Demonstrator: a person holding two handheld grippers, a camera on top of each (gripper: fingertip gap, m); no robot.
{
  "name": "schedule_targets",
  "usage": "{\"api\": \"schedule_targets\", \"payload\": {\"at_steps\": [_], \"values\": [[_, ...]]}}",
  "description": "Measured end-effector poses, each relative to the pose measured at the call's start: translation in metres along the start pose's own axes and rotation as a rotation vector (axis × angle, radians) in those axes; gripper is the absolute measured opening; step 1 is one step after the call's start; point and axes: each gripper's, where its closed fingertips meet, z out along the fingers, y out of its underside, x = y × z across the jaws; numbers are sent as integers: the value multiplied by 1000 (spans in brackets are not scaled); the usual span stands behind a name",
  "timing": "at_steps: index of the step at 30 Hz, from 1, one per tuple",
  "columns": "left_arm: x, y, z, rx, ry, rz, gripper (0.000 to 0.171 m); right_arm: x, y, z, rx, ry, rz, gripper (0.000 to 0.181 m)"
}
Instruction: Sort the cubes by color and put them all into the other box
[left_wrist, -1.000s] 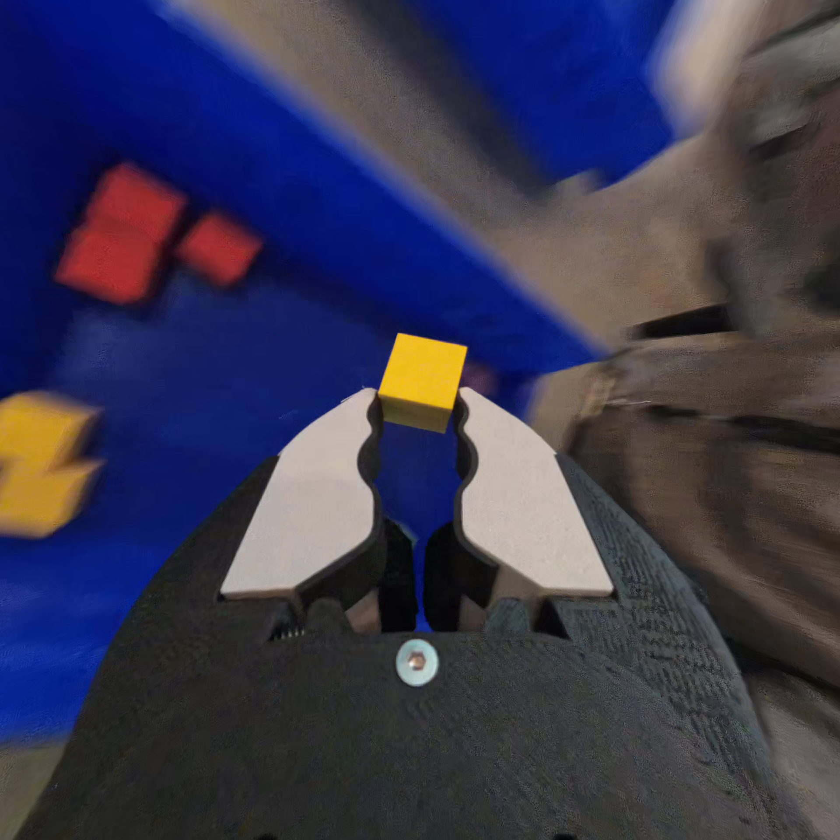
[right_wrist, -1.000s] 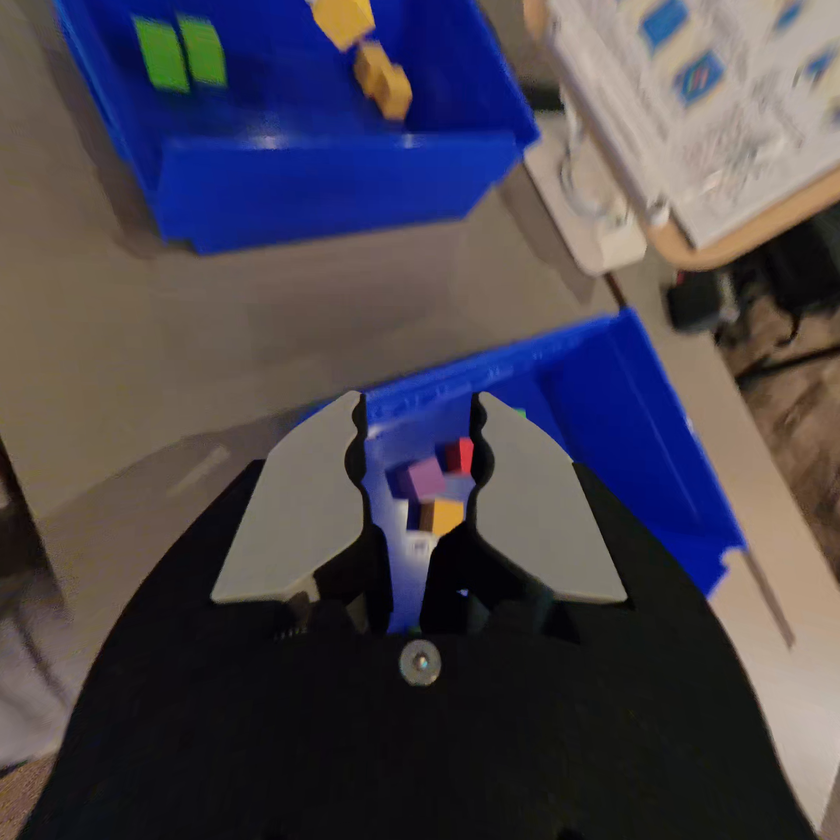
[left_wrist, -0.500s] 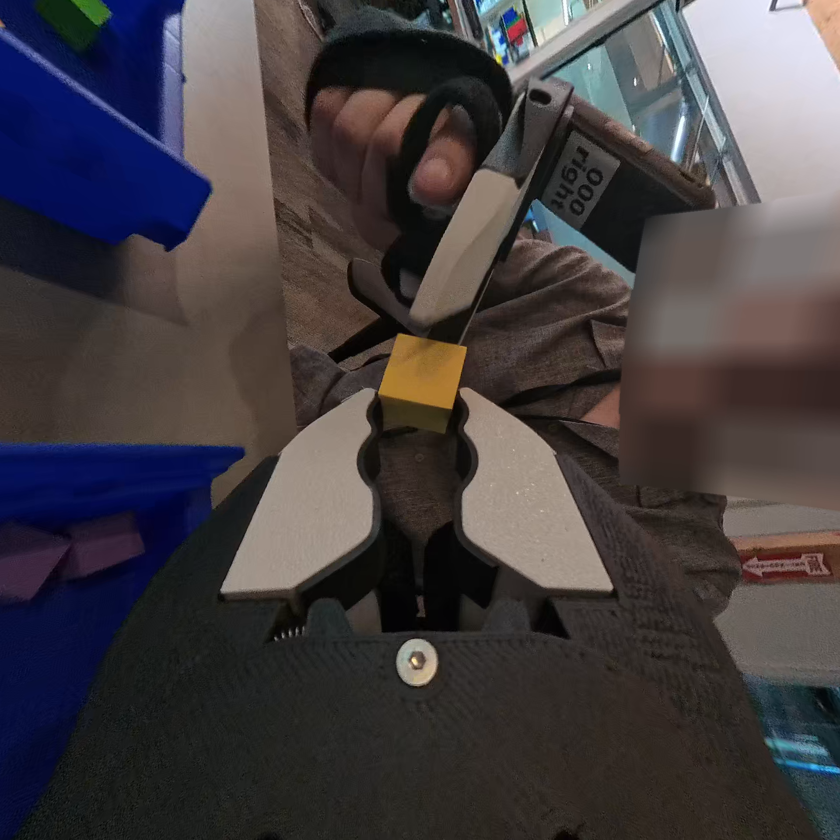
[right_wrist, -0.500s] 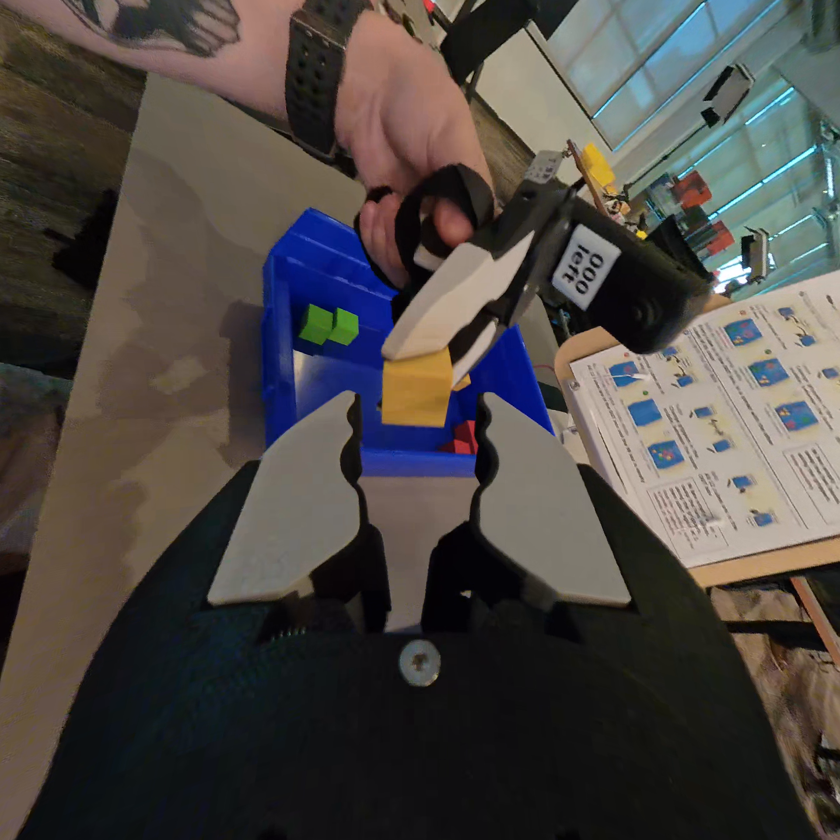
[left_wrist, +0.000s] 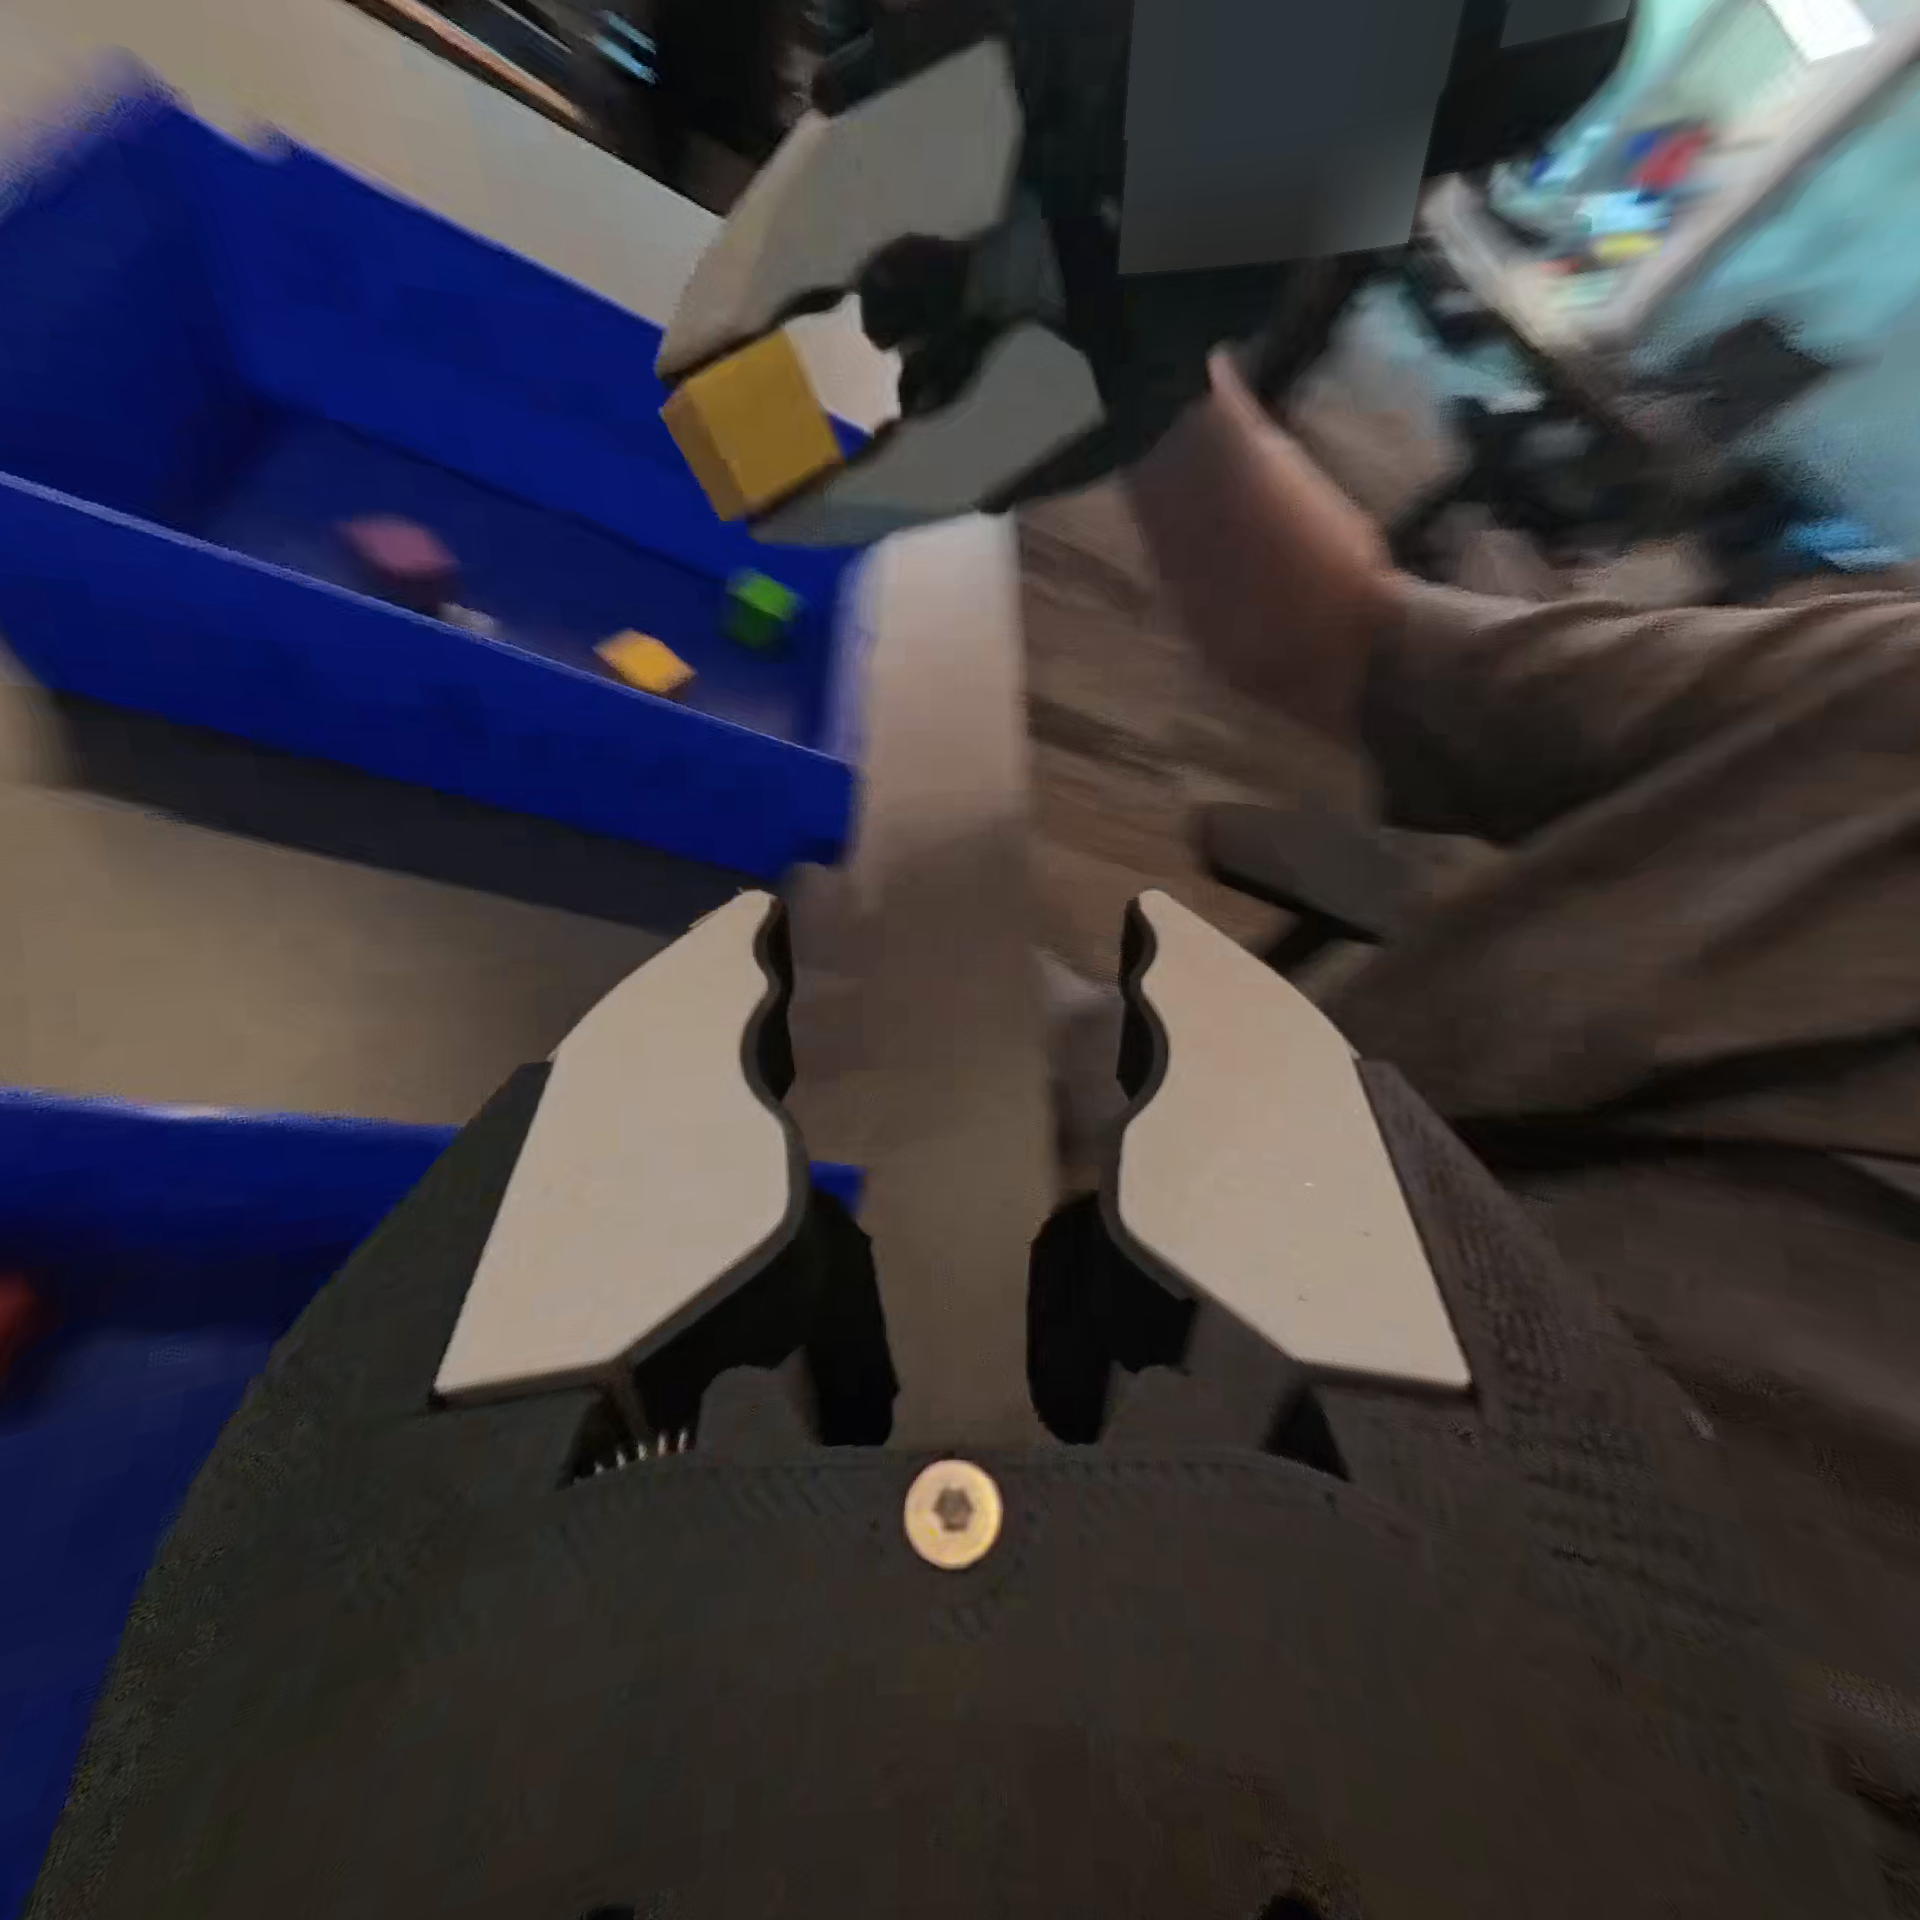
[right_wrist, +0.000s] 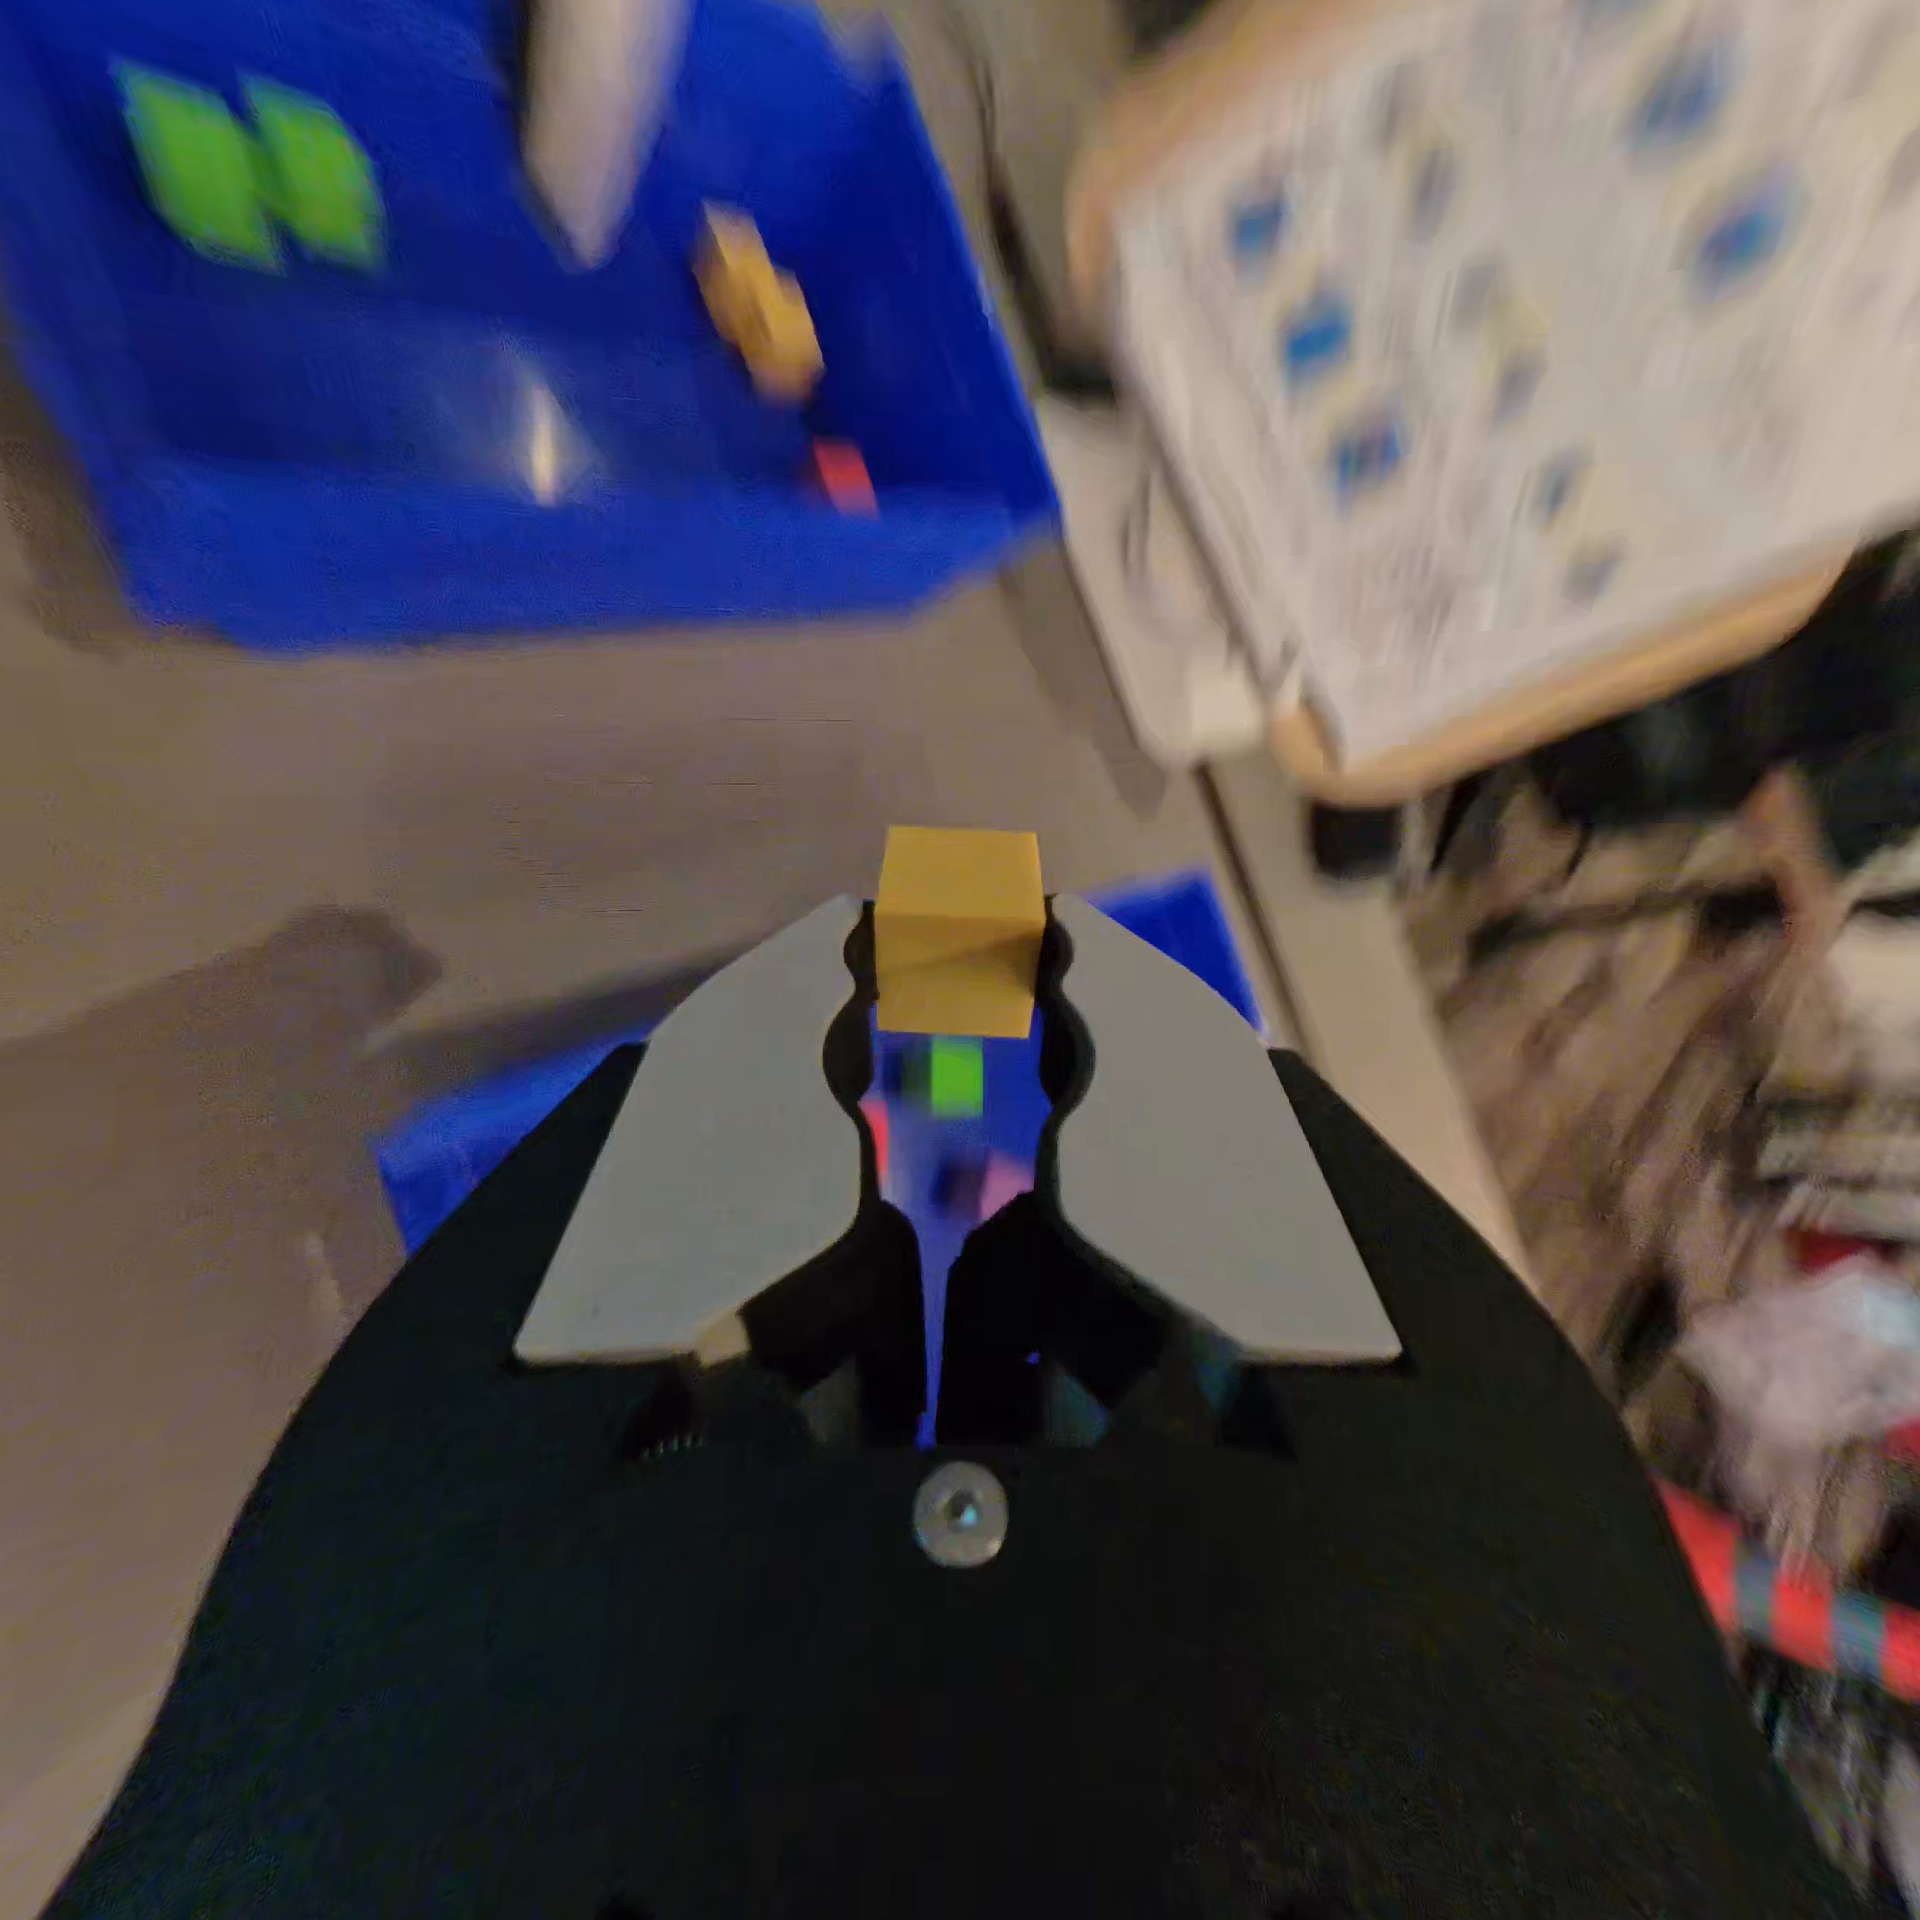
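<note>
Pinching a yellow cube (right_wrist: 957, 930) at its fingertips, the right gripper (right_wrist: 957, 920) hung above the table (right_wrist: 540, 821), over the near bin's (right_wrist: 1169, 909) far rim. A green cube (right_wrist: 954, 1075) lay in that bin, straight below the held one. The left gripper (left_wrist: 954, 920) stood wide and empty, well apart, pointing along the table edge. A far bin (right_wrist: 520, 561) held green, yellow and red cubes.

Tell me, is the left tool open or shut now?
Open. The left tool holds nothing and shows a wide gap; the cube sits in the right tool.
</note>
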Motion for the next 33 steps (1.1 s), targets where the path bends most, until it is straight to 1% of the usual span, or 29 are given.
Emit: {"api": "schedule_targets", "payload": {"at_steps": [2,4,5,7,9,11,12,14,16,20,25,27,30,33], "values": [[-1,-14,-13,130,-192,136,60,24,60,14,-245,-84,122,29],[3,-23,-26,268,-369,245,58,26,102,27,-399,-193,199,29],[6,-24,-32,316,-446,295,56,24,122,33,-481,-231,213,29],[10,-19,-40,365,-557,365,44,16,158,41,-630,-297,223,29],[12,-15,-43,363,-592,385,36,21,179,53,-687,-273,186,29],[9,-9,-42,288,-601,359,36,36,187,64,-689,-225,192,29],[6,-6,-44,273,-615,339,36,42,187,70,-675,-222,223,29],[7,-8,-45,318,-598,330,36,51,188,83,-661,-232,283,29],[6,-8,-47,328,-588,311,36,55,196,94,-702,-250,326,29],[0,-1,-51,288,-615,295,36,47,203,111,-767,-320,405,29],[-5,6,-53,267,-601,256,36,35,195,128,-775,-361,409,29],[-5,6,-54,263,-595,250,36,27,194,129,-805,-392,394,29],[-4,6,-56,264,-595,254,36,19,202,122,-887,-418,360,30],[-3,6,-58,268,-598,255,36,23,197,120,-863,-406,370,43]]}}
